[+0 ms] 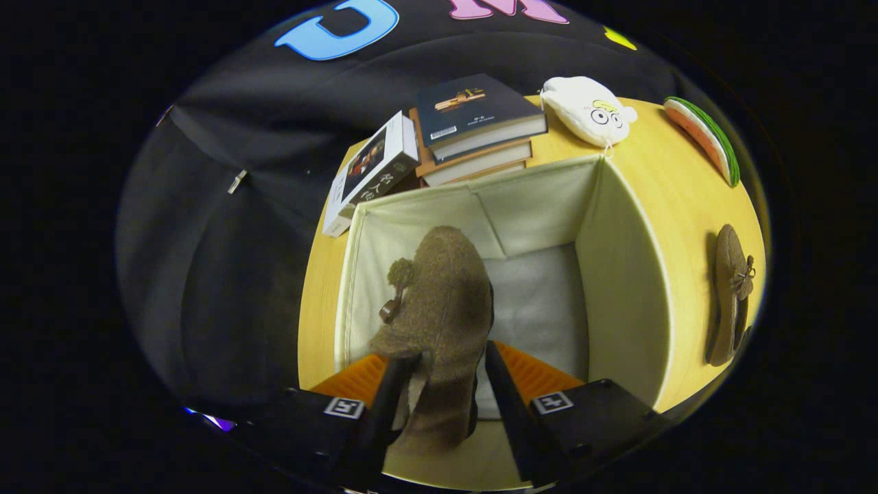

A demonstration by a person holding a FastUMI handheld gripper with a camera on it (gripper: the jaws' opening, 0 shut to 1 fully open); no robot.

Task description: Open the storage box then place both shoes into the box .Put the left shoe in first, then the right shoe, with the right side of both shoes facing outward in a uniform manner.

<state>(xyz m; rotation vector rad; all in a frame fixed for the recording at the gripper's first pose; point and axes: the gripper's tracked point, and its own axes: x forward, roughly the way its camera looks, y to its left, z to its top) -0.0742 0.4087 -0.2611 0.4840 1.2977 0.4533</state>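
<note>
Wooden table [658,185] carried open storage box [624,274]. Gripper [446,360] was clamped on left shoe [439,302] over it; right shoe [730,295] lay at 3 o'clock of box.

A: Entry one, printed text?
B: Leaning book [374,171]: large pale characters on its cover, too skewed to read. Top book [477,110] of the stack: a barcode sticker and a small title, both too small to read.
A: Entry two?
B: Square coded tags [343,407] on the gripper [447,353] (patterns, not words). Its fingers press the brown shoe [439,295] from both sides.
</note>
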